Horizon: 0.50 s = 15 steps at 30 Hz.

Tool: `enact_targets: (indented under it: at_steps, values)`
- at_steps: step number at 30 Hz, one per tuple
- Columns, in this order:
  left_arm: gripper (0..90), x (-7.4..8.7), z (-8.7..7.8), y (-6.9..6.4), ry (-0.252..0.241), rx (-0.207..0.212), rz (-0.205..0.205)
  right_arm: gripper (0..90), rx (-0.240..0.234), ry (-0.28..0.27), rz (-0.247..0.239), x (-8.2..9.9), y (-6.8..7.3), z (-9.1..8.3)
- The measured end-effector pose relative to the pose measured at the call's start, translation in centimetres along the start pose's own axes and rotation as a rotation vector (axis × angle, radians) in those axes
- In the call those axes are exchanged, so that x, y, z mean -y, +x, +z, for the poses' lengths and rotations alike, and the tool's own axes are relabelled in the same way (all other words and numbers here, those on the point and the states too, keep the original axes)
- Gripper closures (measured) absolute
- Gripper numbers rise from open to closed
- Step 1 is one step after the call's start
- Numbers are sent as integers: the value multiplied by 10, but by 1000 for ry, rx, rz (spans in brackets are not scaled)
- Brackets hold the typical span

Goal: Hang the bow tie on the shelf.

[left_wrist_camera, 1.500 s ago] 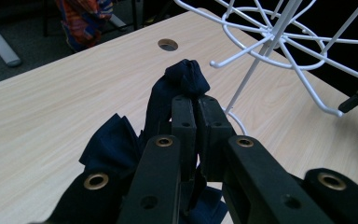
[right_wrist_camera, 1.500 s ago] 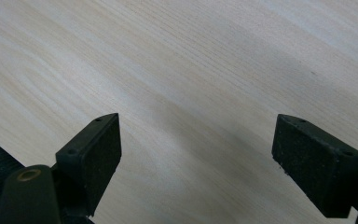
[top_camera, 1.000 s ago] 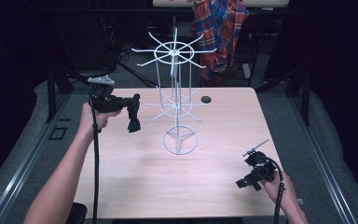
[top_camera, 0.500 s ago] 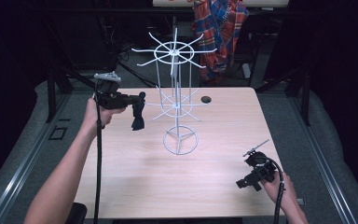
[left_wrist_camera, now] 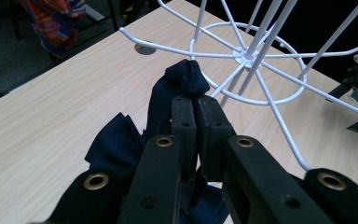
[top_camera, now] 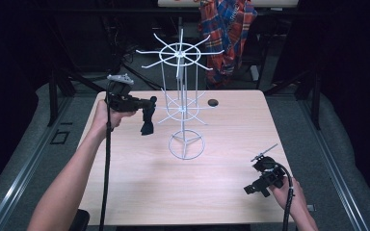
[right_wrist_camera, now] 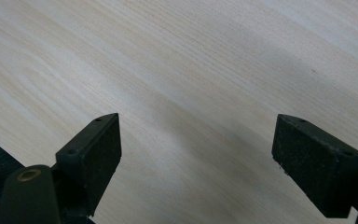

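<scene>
Far left in the high view, the left tool (top_camera: 150, 102) is held up off the bench (top_camera: 125, 192), pointing sideways toward the rack. Its jaws are clamped tight on a dark navy cloth (top_camera: 148, 121), which is seen dangling below the tips, clear of the wood. In the left gripper view the cloth (left_wrist_camera: 179, 81) is bunched up past the pinched jaws, with more of it sagging down at the lower left, just short of the rack's lower ring of hooks.

Middle of the bench: a white wire rack (top_camera: 183, 103) is stood upright on a round ring base, with hooked arms spread out in tiers. A small dark grommet hole (top_camera: 213, 102) is set into the bench just behind it. A plaid shirt (top_camera: 226, 33) is hung up at the back, beyond the bench.

Over at the right front corner, the right tool (top_camera: 248, 190) is kept low near the bench, jaws spread wide with nothing between them, bare wood grain being seen in the gap. No writing or brand can be made out anywhere.
</scene>
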<state>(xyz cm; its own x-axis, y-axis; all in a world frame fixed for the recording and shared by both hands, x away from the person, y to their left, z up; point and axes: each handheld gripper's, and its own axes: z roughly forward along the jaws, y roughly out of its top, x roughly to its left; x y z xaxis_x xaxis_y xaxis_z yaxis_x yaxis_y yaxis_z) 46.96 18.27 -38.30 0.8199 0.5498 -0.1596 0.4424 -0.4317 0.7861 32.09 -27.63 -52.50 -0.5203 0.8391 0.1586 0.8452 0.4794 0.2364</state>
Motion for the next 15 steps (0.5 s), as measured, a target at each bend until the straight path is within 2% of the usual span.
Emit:
enact_targets:
  at_steps: [7,15]
  values:
    - [865,-3,8,-5,8,16,10,154,-3,13,-10,-1,-1,-1]
    - [865,-5,15,-10,20,30,26,154,-5,1,2,0,0,0]
